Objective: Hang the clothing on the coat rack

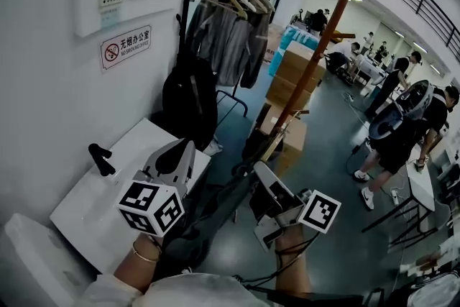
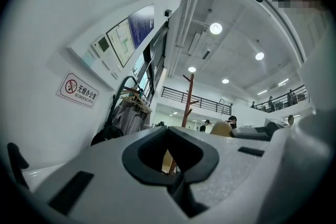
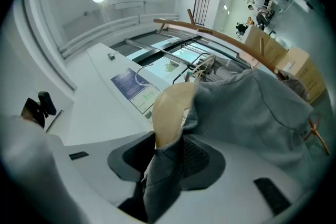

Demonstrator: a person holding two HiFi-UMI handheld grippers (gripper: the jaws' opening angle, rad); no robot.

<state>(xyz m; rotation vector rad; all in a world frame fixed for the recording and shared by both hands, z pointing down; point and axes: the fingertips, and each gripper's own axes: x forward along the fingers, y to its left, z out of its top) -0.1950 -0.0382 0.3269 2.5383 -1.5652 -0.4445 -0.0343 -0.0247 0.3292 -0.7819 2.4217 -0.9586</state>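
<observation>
Head view: you are in the carrying step. The wooden coat rack (image 1: 325, 36) stands well ahead of you, a slim reddish pole with angled pegs. The next move likely calls for lifting the hanger high enough to catch a peg.

Left gripper view: your left gripper (image 2: 170, 152) has its dark-padded jaws apart, with nothing between them.

Right gripper view: your right gripper (image 3: 168, 152) is clamped on the smooth, rounded tan hanger (image 3: 170, 105). The soft grey clothing (image 3: 252, 107) is draped over it and bunched between the pads.

Black-and-white marker cubes (image 1: 151, 206), thin bracelet (image 1: 144, 254)
</observation>
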